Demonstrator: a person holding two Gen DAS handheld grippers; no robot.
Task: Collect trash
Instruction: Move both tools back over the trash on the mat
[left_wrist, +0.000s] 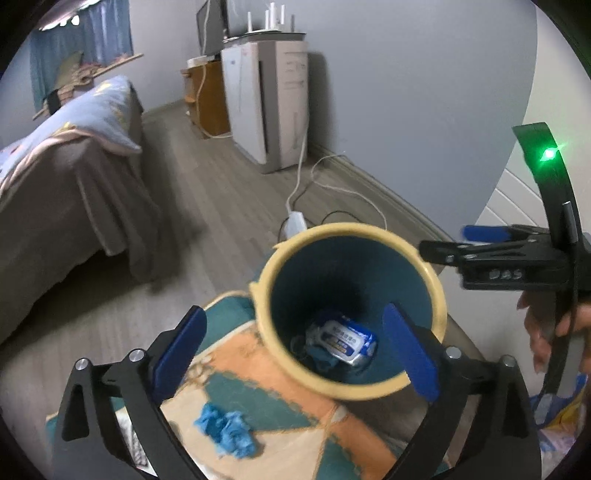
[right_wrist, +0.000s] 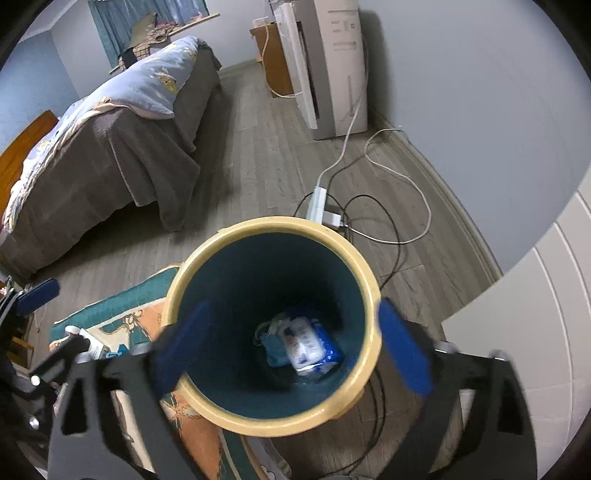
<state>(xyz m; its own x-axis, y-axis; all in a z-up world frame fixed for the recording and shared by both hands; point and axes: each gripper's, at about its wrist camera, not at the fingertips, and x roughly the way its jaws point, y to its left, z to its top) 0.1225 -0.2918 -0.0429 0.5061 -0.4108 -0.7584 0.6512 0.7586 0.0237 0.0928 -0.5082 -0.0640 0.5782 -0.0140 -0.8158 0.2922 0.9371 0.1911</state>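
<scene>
A teal trash bin with a cream rim (left_wrist: 439, 295) (right_wrist: 369, 280) stands on the floor beside a patterned rug. Inside it lie a blue and white wipes packet (left_wrist: 347, 341) (right_wrist: 310, 349) and some dark crumpled trash. A crumpled blue glove (left_wrist: 227, 430) lies on the rug (left_wrist: 258, 373). My left gripper (left_wrist: 295, 350) is open and empty, above the bin's near left edge. My right gripper (right_wrist: 291, 345) is open and empty, straddling the bin mouth from above; it also shows in the left wrist view (left_wrist: 480, 243) at the right.
A bed with a brown cover (left_wrist: 66, 192) (right_wrist: 110, 155) stands to the left. A white appliance (left_wrist: 266, 103) (right_wrist: 328, 62) stands by the wall. A power strip (right_wrist: 319, 206) and cables (right_wrist: 399, 221) lie on the floor behind the bin.
</scene>
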